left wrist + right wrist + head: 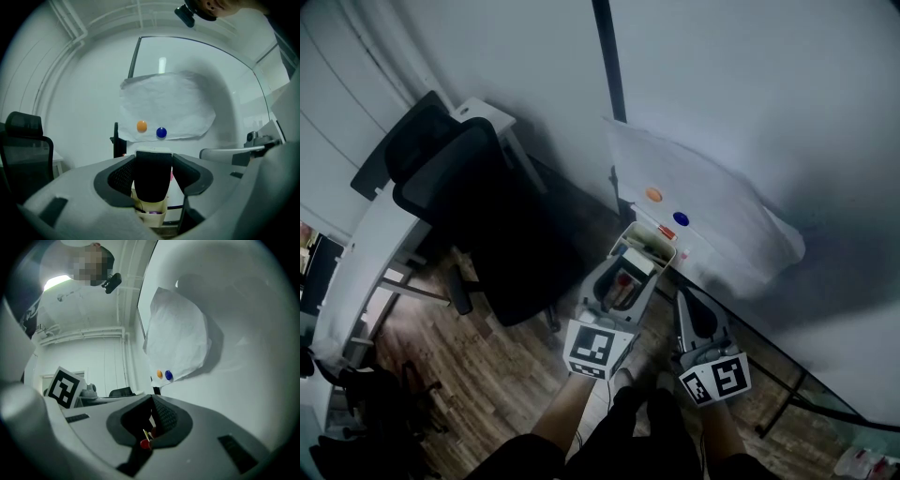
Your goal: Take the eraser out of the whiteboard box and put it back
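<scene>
The eraser (152, 180), black felt with a white back, stands upright between the jaws of my left gripper (152, 161), which is shut on it. Just beneath it hangs the cream whiteboard box (151, 216) with small items inside. In the head view the left gripper (628, 274) reaches to the near edge of the box (649, 244) at the foot of the whiteboard. My right gripper (686, 305) is held to the right of the box, jaws together with nothing between them; its tips (152, 401) meet in its own view.
A white paper sheet (703, 211) hangs on the whiteboard under an orange magnet (653, 194) and a blue magnet (681, 218). A black office chair (478, 216) and a white desk (366, 253) stand to the left on the wooden floor. The board's black frame foot (778, 384) runs to the right.
</scene>
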Action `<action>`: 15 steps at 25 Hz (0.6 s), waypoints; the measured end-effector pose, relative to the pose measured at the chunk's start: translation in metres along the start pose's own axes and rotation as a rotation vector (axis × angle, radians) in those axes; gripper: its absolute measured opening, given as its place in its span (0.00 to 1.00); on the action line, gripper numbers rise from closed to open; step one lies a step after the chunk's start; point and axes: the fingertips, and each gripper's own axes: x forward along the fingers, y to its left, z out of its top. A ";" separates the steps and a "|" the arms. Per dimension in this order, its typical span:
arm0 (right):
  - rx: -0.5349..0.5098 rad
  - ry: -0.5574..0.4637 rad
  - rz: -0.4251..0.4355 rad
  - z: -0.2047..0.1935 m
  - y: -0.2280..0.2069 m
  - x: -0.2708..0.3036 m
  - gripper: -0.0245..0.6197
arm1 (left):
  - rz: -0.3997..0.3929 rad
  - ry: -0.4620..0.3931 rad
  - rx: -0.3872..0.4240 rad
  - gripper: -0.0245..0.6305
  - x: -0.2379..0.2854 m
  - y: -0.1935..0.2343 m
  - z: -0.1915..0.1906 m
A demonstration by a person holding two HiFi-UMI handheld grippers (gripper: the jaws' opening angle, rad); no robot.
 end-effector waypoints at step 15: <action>0.005 0.023 -0.024 -0.011 -0.005 -0.014 0.04 | 0.012 0.118 -0.032 0.40 0.025 0.002 -0.065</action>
